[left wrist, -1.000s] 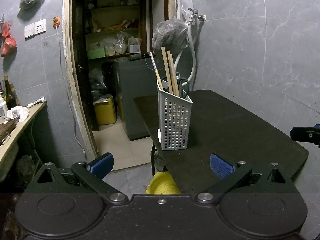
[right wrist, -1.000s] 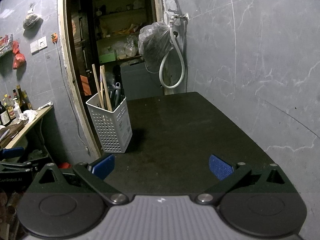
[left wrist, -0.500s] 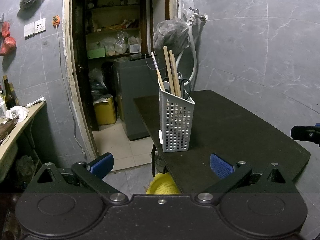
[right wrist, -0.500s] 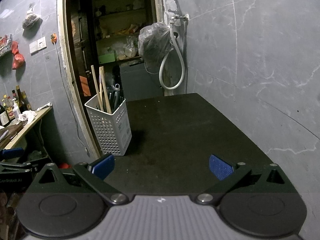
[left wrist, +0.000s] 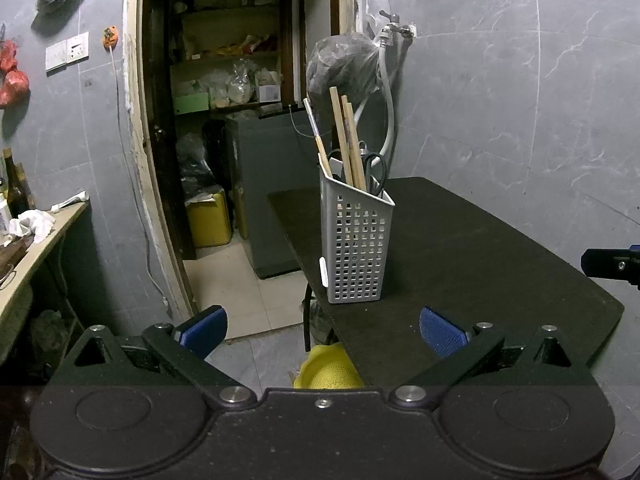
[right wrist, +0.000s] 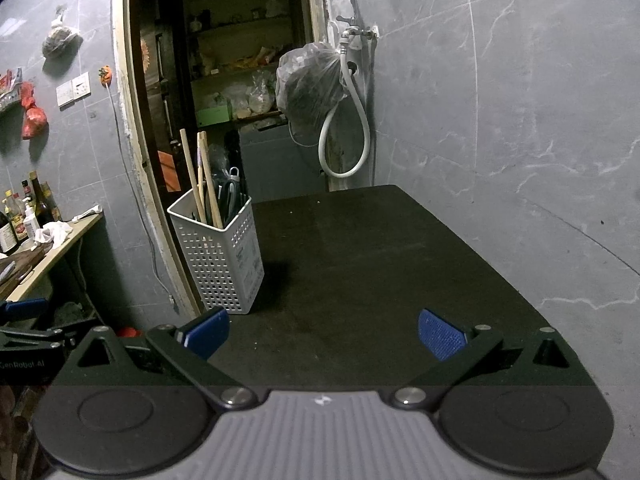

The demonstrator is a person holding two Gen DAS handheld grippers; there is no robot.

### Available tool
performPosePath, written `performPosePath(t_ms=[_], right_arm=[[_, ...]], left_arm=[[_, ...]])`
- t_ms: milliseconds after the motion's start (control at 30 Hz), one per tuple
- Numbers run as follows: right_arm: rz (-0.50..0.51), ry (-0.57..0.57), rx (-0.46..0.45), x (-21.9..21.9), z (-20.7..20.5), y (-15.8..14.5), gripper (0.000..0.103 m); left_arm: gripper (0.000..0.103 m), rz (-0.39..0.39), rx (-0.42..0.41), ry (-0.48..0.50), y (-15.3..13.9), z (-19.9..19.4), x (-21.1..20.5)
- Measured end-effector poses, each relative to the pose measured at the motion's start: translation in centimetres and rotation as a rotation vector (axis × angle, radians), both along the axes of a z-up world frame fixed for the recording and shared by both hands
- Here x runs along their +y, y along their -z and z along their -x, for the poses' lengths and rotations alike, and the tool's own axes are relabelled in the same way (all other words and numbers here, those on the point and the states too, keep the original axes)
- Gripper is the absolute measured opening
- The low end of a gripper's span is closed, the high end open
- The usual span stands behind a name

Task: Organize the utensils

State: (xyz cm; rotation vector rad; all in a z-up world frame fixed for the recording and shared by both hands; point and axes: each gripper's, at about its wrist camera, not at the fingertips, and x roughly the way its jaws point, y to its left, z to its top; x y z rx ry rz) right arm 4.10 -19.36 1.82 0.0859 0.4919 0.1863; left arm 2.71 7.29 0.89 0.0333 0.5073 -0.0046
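Left wrist view: left gripper (left wrist: 322, 326) wide apart, blue pads (left wrist: 440, 330) empty, held short of the near left corner of the black table (left wrist: 480, 240). Grey perforated basket (left wrist: 356, 248) upright on the table at its left edge, just ahead. Inside: wooden sticks (left wrist: 348, 140) leaning left, black-handled scissors (left wrist: 376, 172), a thin white-handled utensil (left wrist: 314, 124) — rest hidden by the wall of the basket. Yellow colander (left wrist: 328, 372) on the floor below the table edge. Doorway with shelves (left wrist: 224, 52) behind; grey bag (left wrist: 344, 68) and white hose (left wrist: 390, 120) hanging from a wall tap. Part of the right gripper (left wrist: 612, 264) showing at the right margin.

Right wrist view: right gripper (right wrist: 324, 330) likewise spread wide, nothing between the pads (right wrist: 440, 334), low over the near end of the table (right wrist: 380, 260). Basket (right wrist: 222, 256) ahead and to the left, at the left edge, well apart from the fingers — sticks (right wrist: 200, 176) and dark handles (right wrist: 230, 192) standing in it. Side counter with bottles (right wrist: 24, 212) far left. Left gripper (right wrist: 28, 332) partly visible at lower left.
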Motion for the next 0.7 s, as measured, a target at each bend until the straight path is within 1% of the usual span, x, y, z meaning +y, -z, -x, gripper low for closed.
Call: performPosePath(t_ms=[533,700], right_arm=[[0.003,0.003,0.001,0.29,-0.34,0.09,0.103],[0.004,0.002,0.001,0.26,-0.37,0.08,0.103]], left_arm=[[0.102,-0.003,-0.011,-0.001,0.0,0.02,0.01],[0.102,-0.01,-0.02,0.02,0.11,0.14,-0.24]])
